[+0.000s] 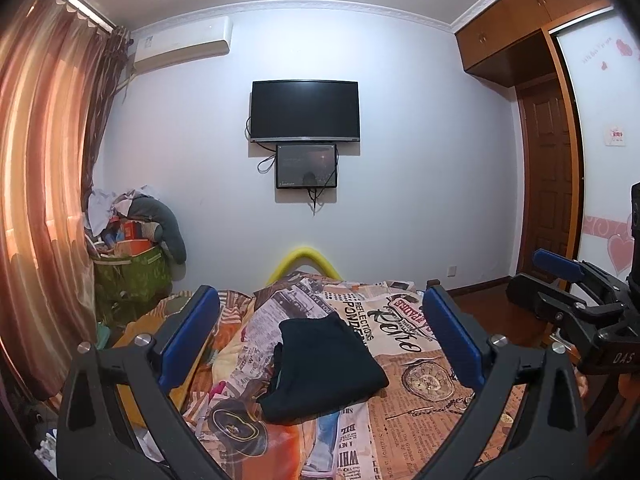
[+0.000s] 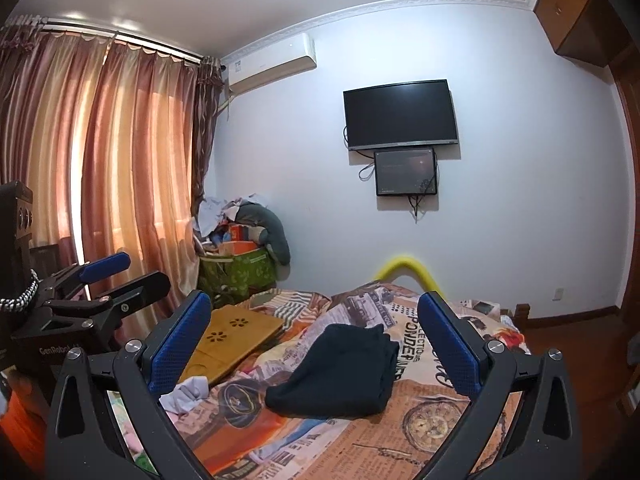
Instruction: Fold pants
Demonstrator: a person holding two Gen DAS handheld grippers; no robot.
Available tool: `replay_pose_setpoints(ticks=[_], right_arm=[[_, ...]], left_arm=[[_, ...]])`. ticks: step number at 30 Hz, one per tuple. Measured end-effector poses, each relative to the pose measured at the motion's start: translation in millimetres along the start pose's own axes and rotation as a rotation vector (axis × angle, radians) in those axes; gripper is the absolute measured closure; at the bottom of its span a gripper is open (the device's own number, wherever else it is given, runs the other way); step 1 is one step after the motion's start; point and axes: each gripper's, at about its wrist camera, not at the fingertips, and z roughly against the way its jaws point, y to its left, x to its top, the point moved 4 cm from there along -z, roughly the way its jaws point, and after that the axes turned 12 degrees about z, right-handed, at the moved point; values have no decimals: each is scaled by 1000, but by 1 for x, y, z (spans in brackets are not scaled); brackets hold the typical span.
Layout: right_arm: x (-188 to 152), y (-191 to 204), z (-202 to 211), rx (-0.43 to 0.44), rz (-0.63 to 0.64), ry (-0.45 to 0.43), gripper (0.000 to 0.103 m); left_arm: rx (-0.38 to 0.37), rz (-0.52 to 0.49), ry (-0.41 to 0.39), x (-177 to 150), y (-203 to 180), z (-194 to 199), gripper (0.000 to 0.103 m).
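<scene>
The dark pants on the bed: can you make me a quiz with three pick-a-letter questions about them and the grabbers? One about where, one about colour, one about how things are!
1. Where do the pants lie?
A. on the bedspread
B. on the floor
C. in the green basket

2. What colour are the gripper pads?
A. red
B. blue
C. yellow

3. How are the left gripper and the right gripper?
A. both clamped on the pants
B. one open, one shut
C. both open, holding nothing

Answers: 1 A, the folded pants rest on the newspaper-print cover. 2 B, both views show blue pads. 3 C, the jaws stand wide apart, clear of the pants.
</scene>
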Motion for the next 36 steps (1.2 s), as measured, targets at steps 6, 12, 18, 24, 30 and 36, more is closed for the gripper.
replay_pose_setpoints(ticks=[6,12,18,24,30,36], right_arm=[[-1,-1,2,-6,-3,5,0],[-1,1,4,-9,-3,14,0],[1,0,5,-6,-10,19,0],[1,-3,6,-10,-16,24,0],[1,-3,6,-7,-16,27,0],[1,-4,6,-7,-17,31,0]], left_arm=[[1,15,10,-3,1,-2,0],[3,13,21,-5,1,-6,0],[-1,5,20,-6,-1,-7,0],[-3,6,22,-6,-1,-7,0],[-6,12,26,-6,-1,-8,0],[-9,10,29,-6,-2,-8,0]])
